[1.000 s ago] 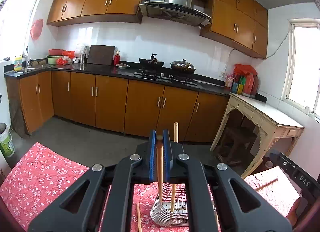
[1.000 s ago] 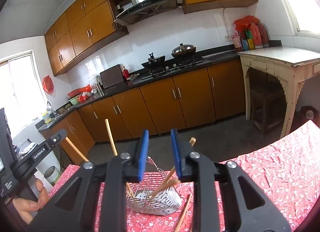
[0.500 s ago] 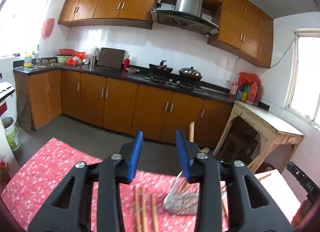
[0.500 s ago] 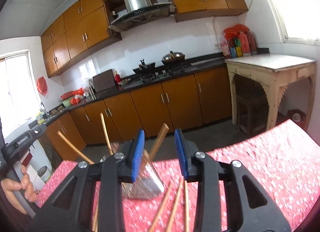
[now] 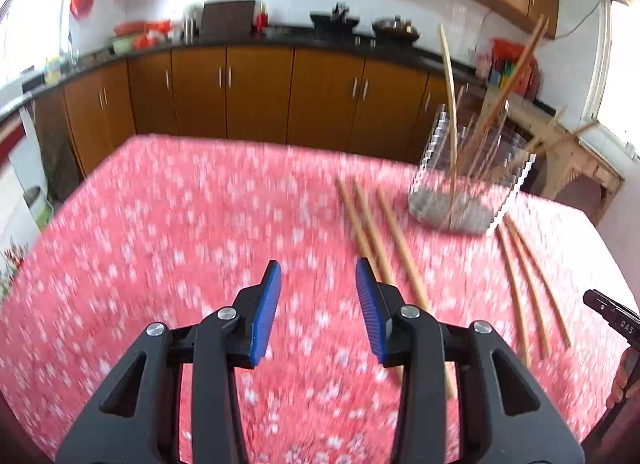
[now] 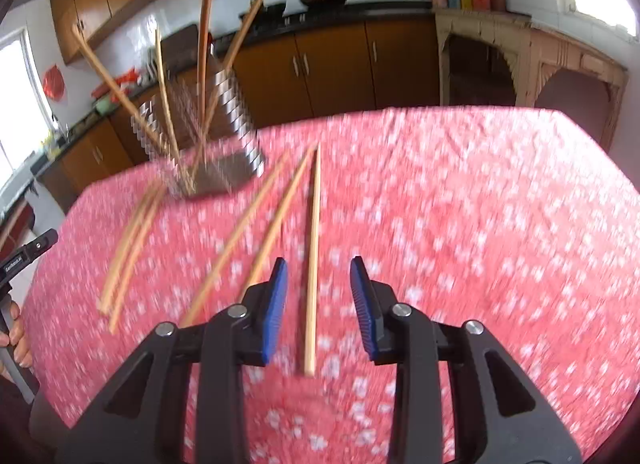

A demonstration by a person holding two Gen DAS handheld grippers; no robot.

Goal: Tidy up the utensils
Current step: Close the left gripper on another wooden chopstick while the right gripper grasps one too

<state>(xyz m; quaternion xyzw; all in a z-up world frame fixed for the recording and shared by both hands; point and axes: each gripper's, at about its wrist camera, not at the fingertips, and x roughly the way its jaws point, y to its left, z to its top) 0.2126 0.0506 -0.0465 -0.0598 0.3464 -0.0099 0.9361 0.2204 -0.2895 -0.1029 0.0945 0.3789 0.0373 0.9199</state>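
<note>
A wire basket [image 5: 468, 167] [image 6: 200, 131] stands on the red flowered tablecloth [image 5: 160, 223] with several wooden chopsticks upright in it. Three loose chopsticks [image 5: 376, 232] lie left of the basket and three more [image 5: 528, 276] right of it. My left gripper [image 5: 317, 264] hangs open low over bare cloth, with the nearest chopsticks just past its right finger. My right gripper [image 6: 319, 260] is open above a single chopstick [image 6: 314, 244] that lies on the cloth between its jaws, untouched. Two more chopsticks [image 6: 276, 219] lie to its left.
The far table edge [image 5: 248, 139] faces brown kitchen cabinets [image 5: 256, 95]. A pale wooden side table [image 6: 532, 47] stands at the right wall. The other gripper's body shows at each frame's edge [image 5: 608, 312] [image 6: 28, 252], with a hand [image 6: 16, 340] on it.
The left gripper let go of a chopstick over the basket and opened. Both grippers sank toward the table and tilted down; the basket now stands farther off and higher in view.
</note>
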